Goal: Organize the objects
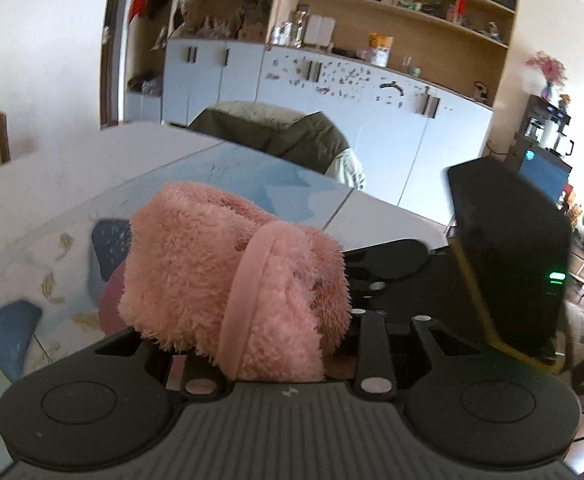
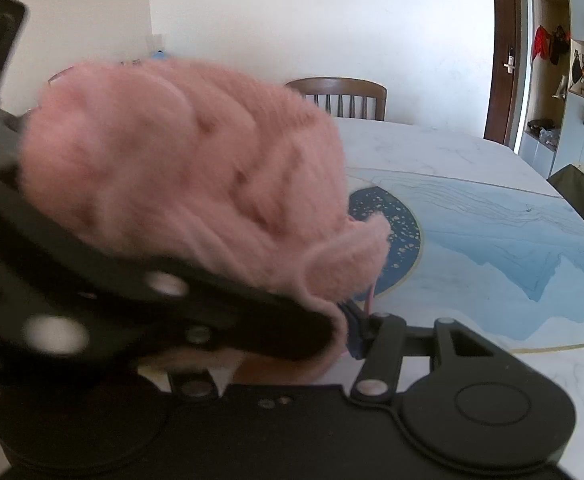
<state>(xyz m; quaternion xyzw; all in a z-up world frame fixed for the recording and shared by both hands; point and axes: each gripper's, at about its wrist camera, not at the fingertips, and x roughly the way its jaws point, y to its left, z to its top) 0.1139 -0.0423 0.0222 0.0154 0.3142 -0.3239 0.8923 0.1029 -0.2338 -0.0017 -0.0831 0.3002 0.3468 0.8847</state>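
The main risk, as I read it, is a slip or a snag. The left gripper (image 1: pixel 248 344) is closed tight on 1 bunched end of the pink fluffy cloth (image 1: pixel 232 284), and plush pile compresses and slides, so a quick swing could let the bundle creep out of the fingers. The loose flap at about 4 o'clock of the bundle in the right wrist view hangs close to the right gripper (image 2: pixel 355 336); it could catch on that gripper's linkage or drag along the bench (image 2: pixel 471 216) and pull the fold open. The 2 tools are also crowded together, so a knock between them is possible.

Whether the right gripper's fingers hold anything I cannot tell: the cloth and the left tool cover them, and only the linkage at 5 o'clock shows, standing fairly wide.

The cloth is a thick, shaggy, salmon-pink piece, folded into a rounded wad, with a smooth pink band (image 1: pixel 248 300) of binding running over it. It is carried clear of the bench, above the blue patterned part of the top.
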